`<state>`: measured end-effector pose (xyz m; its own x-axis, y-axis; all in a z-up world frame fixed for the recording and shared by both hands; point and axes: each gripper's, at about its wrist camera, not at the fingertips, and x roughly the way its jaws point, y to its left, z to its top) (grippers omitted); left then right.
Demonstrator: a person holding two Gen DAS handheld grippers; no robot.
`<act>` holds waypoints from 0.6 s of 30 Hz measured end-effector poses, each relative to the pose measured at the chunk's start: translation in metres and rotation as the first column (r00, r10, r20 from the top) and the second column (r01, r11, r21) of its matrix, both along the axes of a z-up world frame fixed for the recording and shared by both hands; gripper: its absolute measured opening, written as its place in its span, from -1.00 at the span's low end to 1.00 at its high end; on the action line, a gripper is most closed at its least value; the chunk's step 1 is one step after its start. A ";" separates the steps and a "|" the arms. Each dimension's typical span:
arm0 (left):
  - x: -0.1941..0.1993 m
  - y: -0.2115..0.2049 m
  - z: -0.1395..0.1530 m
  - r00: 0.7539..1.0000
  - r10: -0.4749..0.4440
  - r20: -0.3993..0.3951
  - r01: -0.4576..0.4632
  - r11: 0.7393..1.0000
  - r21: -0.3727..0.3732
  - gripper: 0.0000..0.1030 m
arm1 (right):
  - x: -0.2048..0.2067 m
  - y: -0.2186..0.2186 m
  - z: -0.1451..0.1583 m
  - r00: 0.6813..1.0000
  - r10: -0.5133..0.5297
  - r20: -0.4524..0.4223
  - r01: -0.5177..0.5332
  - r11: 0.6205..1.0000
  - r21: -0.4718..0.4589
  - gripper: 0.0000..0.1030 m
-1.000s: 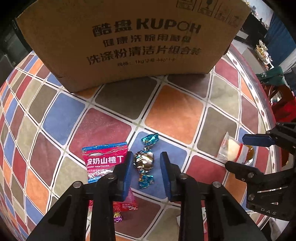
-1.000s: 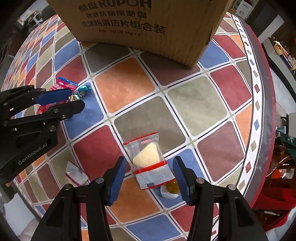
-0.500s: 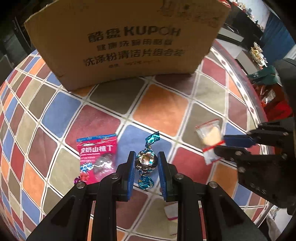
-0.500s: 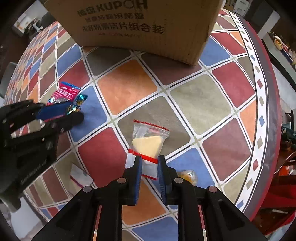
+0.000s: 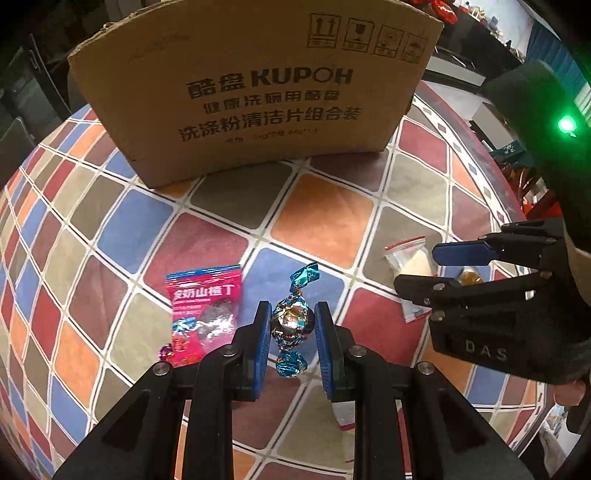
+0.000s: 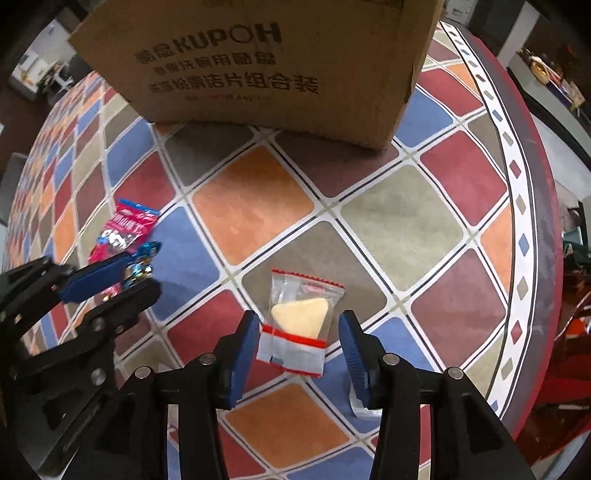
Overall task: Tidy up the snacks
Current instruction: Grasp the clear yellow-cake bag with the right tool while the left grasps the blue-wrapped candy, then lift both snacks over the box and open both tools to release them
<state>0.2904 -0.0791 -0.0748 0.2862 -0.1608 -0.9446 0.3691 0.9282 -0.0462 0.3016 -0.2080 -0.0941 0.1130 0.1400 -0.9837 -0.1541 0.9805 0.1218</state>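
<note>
Left hand-held gripper (image 5: 291,332) clamped on foil-wrapped candy (image 5: 291,321), blue twist ends sticking out front and back, above the tiled worktop (image 5: 321,214). Pink hawthorn snack packet (image 5: 205,310) lies just left of it. Right hand-held gripper (image 6: 297,332) spread wide, pads either side of clear cheese-wedge packet (image 6: 301,325), not touching it. KUPOH cardboard box (image 5: 258,92) stands behind, on worktop.

A round table (image 5: 325,206) covered in a multicoloured diamond-patterned cloth stood in dim surroundings, with dark furniture (image 5: 458,26) visible beyond its far edge and a green indicator light (image 5: 567,124) at right.
</note>
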 end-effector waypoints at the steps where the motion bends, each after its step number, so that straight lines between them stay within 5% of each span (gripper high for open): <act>1: 0.000 0.000 0.000 1.000 0.001 0.002 -0.001 1.000 0.002 -0.54 | 0.001 0.000 -0.003 1.000 -0.014 -0.006 0.014 1.000 -0.003 -0.11; 18: -0.005 0.004 0.013 0.999 0.006 0.039 -0.004 0.999 -0.033 -0.54 | -0.002 0.025 0.004 0.999 -0.004 0.051 0.005 0.999 -0.031 -0.30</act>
